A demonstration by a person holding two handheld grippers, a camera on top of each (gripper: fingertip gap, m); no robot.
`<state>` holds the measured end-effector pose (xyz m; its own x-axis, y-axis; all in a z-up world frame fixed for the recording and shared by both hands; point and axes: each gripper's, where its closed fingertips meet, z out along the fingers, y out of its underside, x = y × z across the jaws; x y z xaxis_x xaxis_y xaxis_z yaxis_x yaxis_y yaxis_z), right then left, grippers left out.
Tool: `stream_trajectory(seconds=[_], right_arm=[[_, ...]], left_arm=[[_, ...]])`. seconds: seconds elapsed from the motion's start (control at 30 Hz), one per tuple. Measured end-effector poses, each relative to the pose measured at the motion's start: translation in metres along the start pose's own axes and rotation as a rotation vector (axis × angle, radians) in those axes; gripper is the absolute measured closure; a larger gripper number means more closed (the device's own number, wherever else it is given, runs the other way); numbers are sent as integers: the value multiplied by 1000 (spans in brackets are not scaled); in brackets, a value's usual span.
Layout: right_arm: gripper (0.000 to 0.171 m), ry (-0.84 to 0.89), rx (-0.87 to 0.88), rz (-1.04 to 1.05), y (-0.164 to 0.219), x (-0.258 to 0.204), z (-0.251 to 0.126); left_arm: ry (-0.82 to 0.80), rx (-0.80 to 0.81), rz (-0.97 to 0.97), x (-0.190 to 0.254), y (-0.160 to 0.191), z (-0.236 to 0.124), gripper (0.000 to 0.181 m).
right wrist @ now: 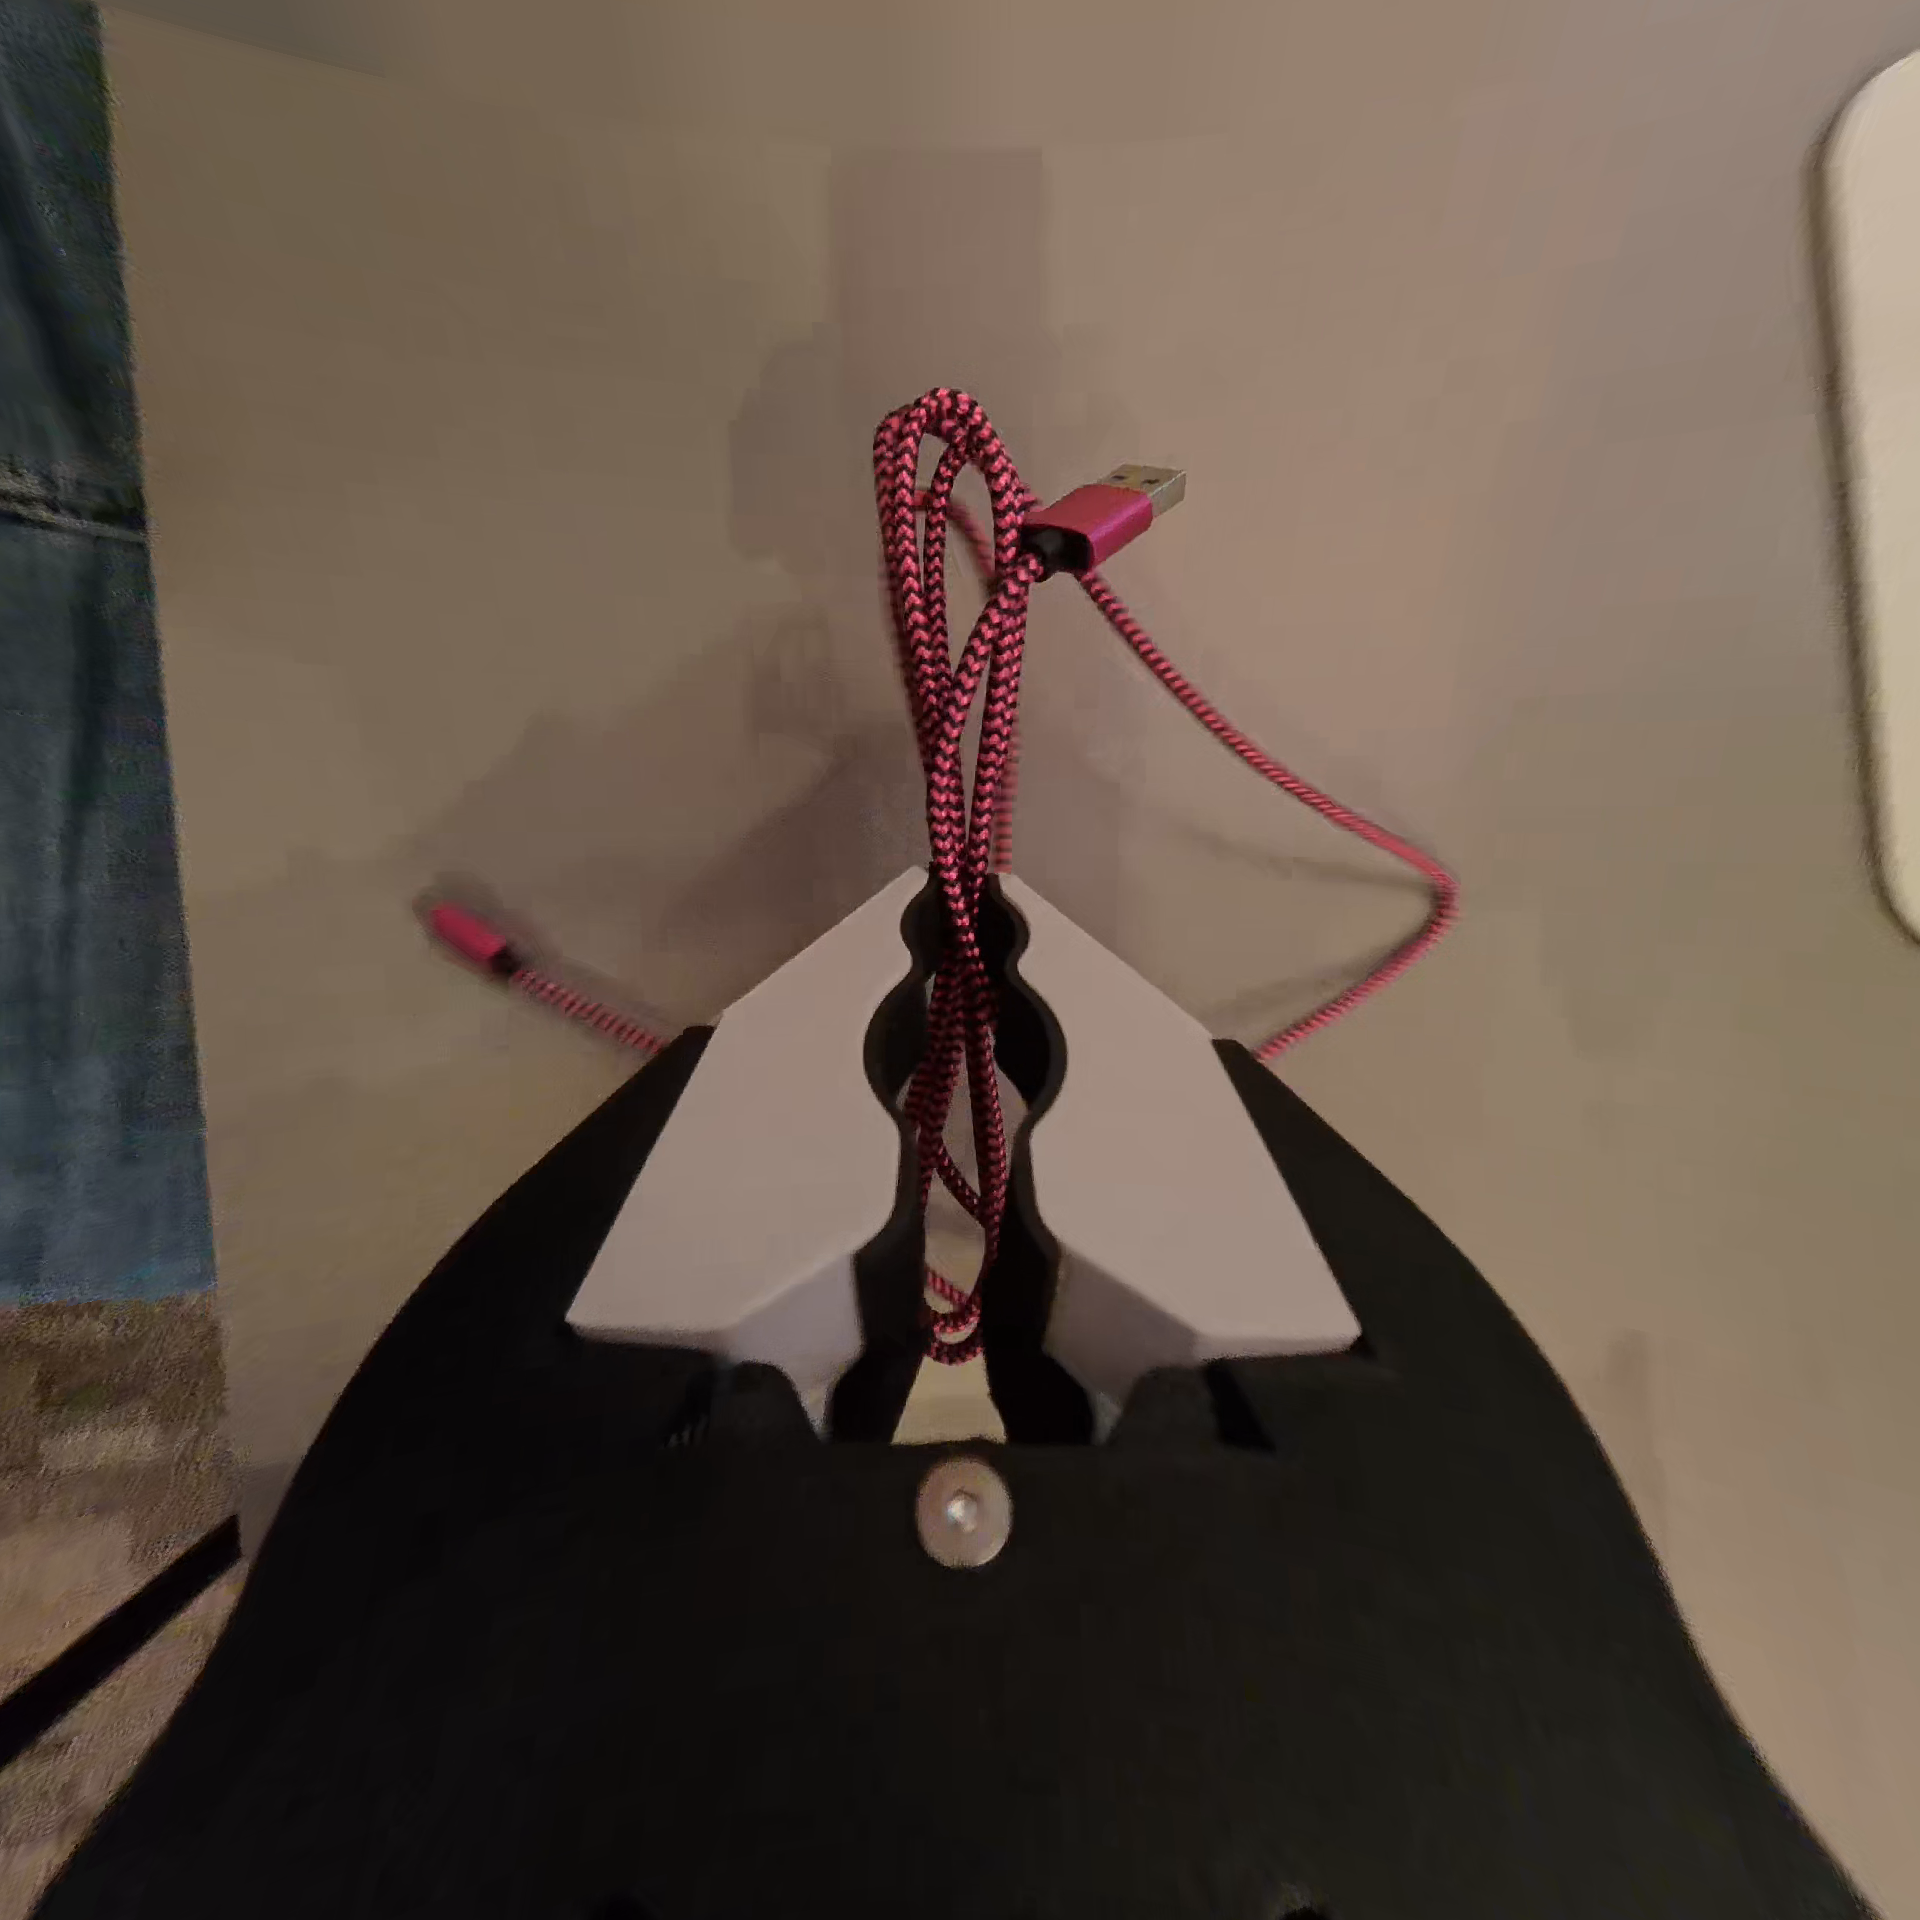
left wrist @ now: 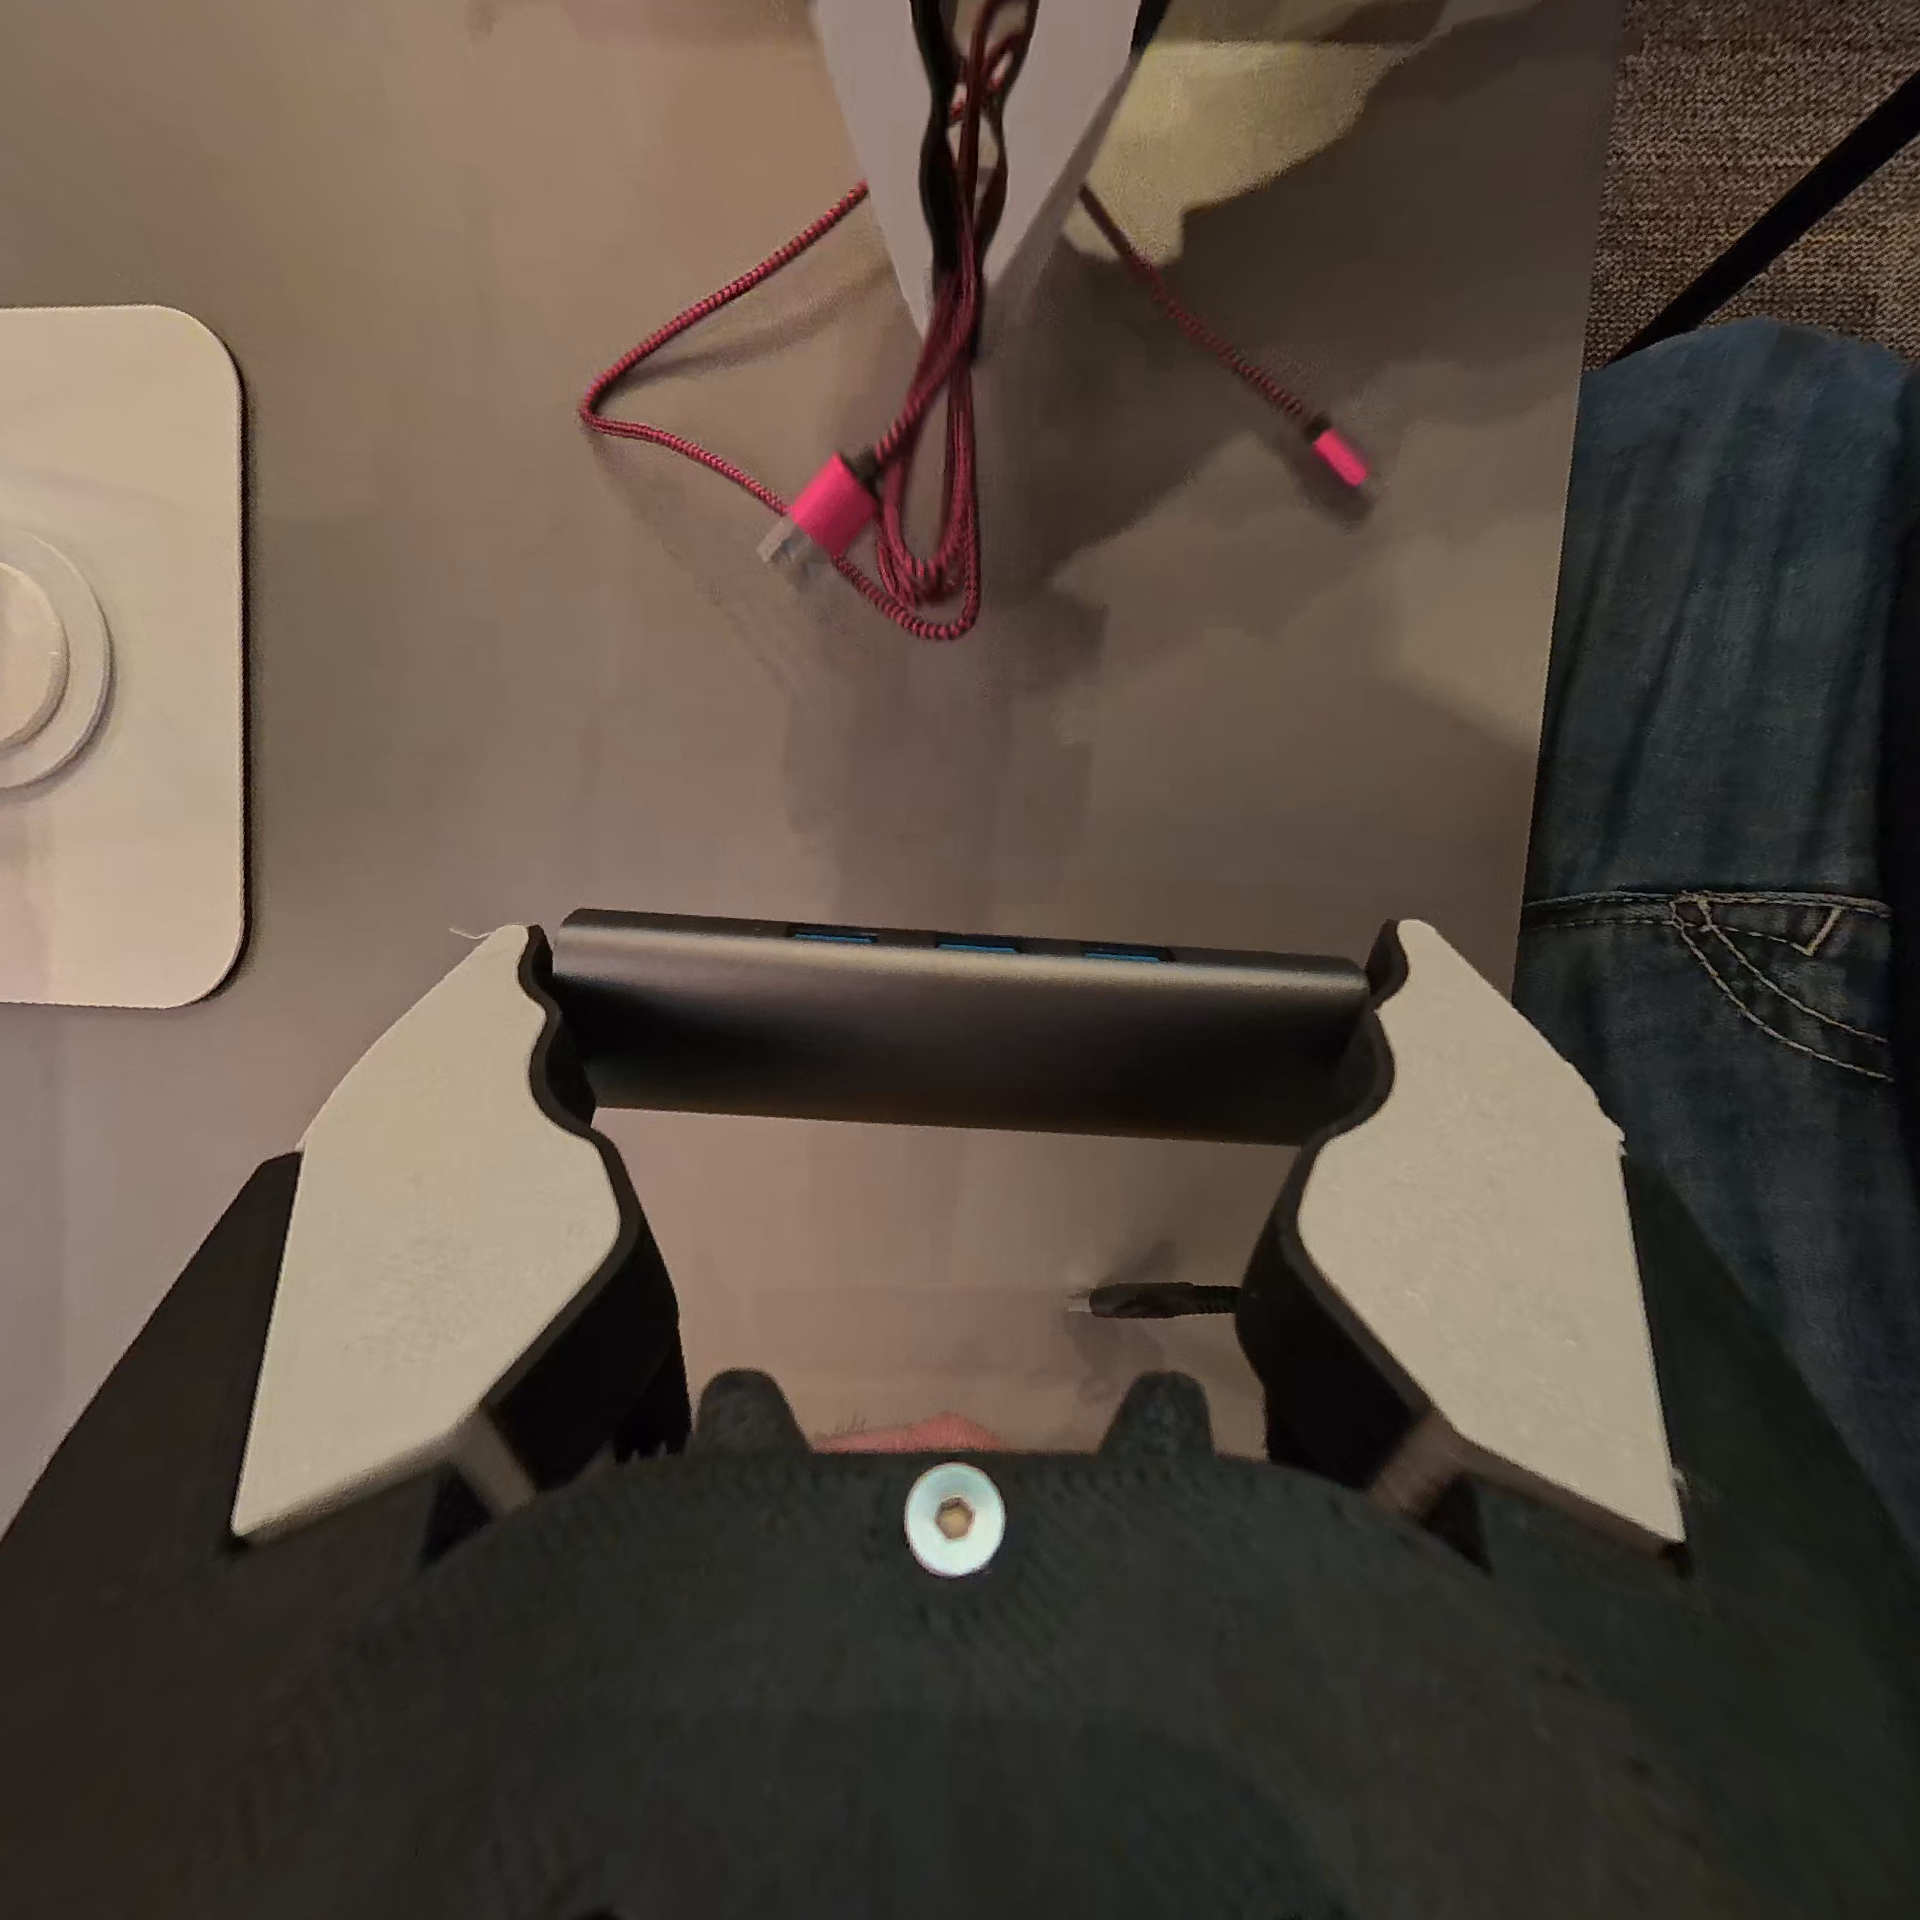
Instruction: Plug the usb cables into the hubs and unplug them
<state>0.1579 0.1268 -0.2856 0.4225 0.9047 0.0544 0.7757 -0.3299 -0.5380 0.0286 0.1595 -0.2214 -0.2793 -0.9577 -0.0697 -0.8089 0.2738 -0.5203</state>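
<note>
My left gripper (left wrist: pixel 958 997) is shut on a dark USB hub (left wrist: pixel 956 1029), held by its two ends above the table, with three blue ports facing away. The hub's own black plug (left wrist: pixel 1143 1302) hangs below it. My right gripper (right wrist: pixel 961 904) is shut on the bundled loops of a pink-and-black braided USB cable (right wrist: pixel 961 727). The cable's USB-A plug (right wrist: pixel 1117 509) sticks out to the right past the fingertips, and its small plug (right wrist: pixel 468 933) trails at the left. In the left wrist view the right gripper (left wrist: pixel 971 301) comes in from the top with the cable (left wrist: pixel 935 540) hanging.
A white mat with a round raised part (left wrist: pixel 135 644) lies at the table's left; it also shows in the right wrist view (right wrist: pixel 1881 499). A person's leg in blue jeans (left wrist: pixel 1725 831) is beside the table's right edge. Carpet lies beyond (left wrist: pixel 1766 156). My right fingertips sit around 15 centimetres from my left ones.
</note>
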Motion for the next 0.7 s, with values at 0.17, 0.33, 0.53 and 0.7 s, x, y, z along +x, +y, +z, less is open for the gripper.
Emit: stream_trajectory(seconds=[0.17,0.33,0.53,0.7], right_arm=[[168,162,163,41,-29,18,-87],[168,402,216,65,-31,31,-201],[168,694,191,194,21,27,-307],[168,823,237,264,53,11,-361]], left_arm=[[-11,8,-1,-3,-2,-2,44],[-13,29,-1,-2,-5,-1,44],[1,27,2,2,-4,5,44],[5,21,5,1,-5,8,44]])
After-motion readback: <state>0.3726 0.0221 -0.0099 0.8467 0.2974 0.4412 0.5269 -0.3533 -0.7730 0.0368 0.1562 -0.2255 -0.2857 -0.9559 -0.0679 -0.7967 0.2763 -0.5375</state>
